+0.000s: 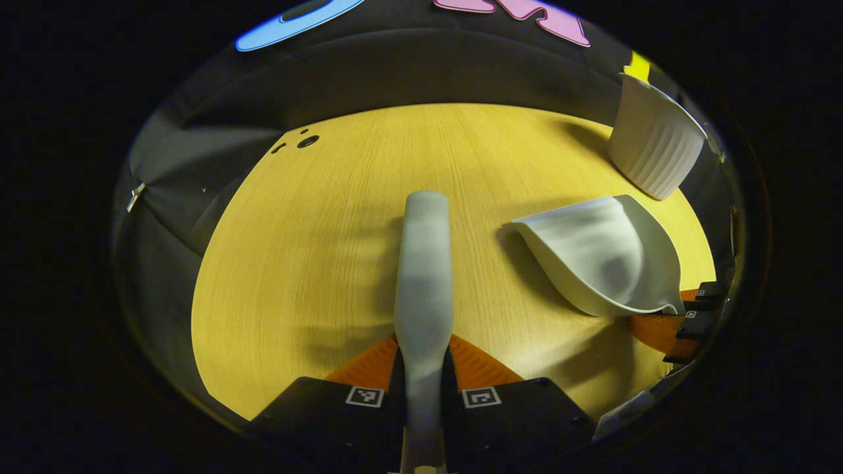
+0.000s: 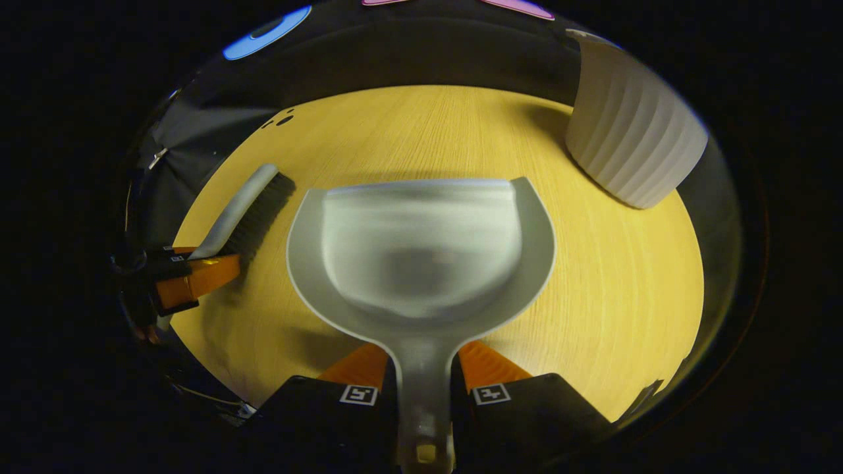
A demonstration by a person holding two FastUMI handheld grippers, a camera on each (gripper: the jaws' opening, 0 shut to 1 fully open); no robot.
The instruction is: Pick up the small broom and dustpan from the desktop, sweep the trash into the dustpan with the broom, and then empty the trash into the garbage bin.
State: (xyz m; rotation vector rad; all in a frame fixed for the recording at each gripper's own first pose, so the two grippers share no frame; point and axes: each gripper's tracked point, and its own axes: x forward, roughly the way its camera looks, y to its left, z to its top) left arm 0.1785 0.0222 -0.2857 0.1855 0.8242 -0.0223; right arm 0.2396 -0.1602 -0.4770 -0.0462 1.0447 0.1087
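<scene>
Grey broom [image 1: 423, 276] clamped in left gripper [image 1: 422, 365]

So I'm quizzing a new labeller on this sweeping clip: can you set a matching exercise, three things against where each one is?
Things:
1. broom
2. dustpan
3. garbage bin

Places:
A. standing at the far right of the desktop
B. handle between the right gripper fingers
C. handle between the left gripper fingers

Pairs: 1-C, 2-B, 3-A

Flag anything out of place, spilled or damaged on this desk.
Nothing stands out. The left gripper holds the broom, the right gripper holds the dustpan, and the ribbed bin stands upright on the desk.
</scene>
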